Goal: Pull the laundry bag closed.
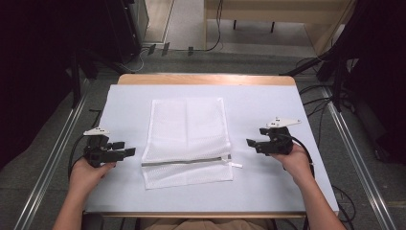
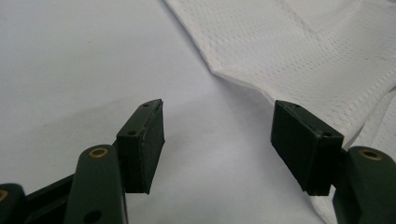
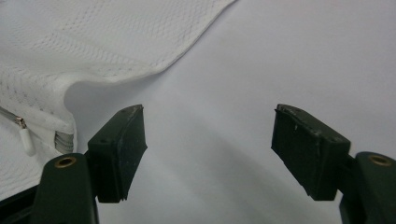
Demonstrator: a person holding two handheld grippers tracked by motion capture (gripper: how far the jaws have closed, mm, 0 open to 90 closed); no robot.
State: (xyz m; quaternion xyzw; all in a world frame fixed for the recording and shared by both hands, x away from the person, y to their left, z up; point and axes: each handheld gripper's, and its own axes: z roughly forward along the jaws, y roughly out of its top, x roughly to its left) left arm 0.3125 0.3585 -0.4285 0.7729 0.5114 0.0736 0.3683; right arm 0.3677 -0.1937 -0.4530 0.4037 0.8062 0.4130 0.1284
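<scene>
A white mesh laundry bag [image 1: 186, 141] lies flat in the middle of the table, its grey zipper [image 1: 184, 161] running across near the front edge, the white pull tab [image 1: 235, 164] at its right end. My left gripper [image 1: 129, 152] rests open on the table just left of the bag's lower left side. The bag's edge [image 2: 261, 88] lies beyond the left gripper [image 2: 217, 140]. My right gripper [image 1: 250, 143] is open too, a short way right of the zipper's end. In the right gripper view the pull tab [image 3: 25, 139] lies left of the open gripper [image 3: 208, 149].
The table is covered by a pale sheet [image 1: 268, 110], with bare sheet on both sides of the bag. A wooden table edge [image 1: 206, 79] shows at the back. Cables [image 1: 311, 103] and dark stands lie on the floor beyond.
</scene>
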